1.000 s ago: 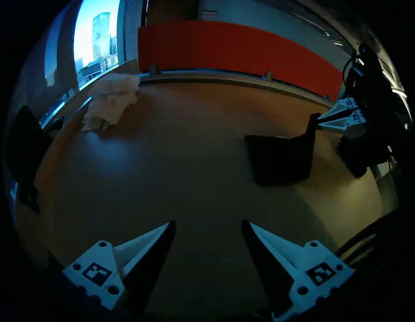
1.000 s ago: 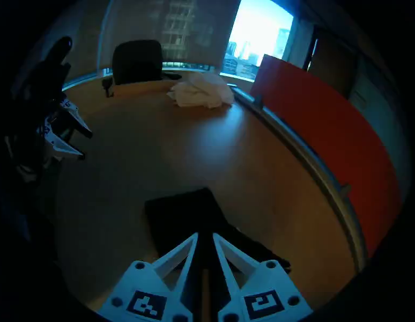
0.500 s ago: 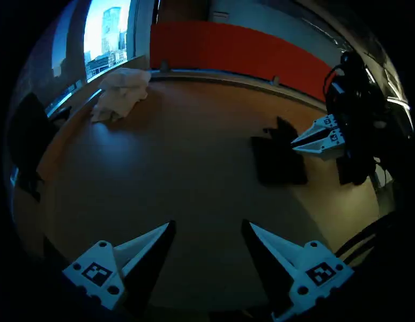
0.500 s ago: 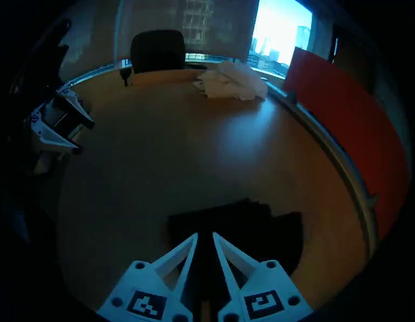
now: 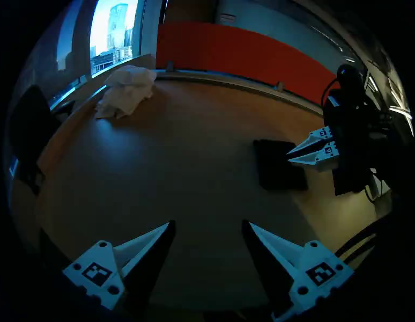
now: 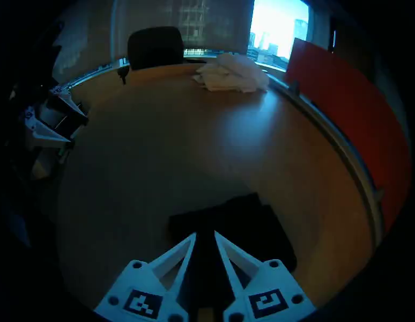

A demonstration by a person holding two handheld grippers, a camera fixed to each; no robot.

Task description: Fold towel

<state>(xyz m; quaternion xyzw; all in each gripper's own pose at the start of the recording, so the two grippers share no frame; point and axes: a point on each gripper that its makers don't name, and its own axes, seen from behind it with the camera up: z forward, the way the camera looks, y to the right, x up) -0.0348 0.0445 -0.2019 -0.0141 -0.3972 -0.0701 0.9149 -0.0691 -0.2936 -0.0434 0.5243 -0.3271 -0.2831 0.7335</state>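
Snagging — right gripper (image 6: 205,234), fingers nearly together at the dark towel's (image 6: 245,220) six-o'clock edge, hold unclear, could drag its fold; left gripper (image 5: 207,224) gapes.

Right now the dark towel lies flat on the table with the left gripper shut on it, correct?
No: the left gripper view shows the left gripper open, well apart from the dark towel, which does lie flat on the table.
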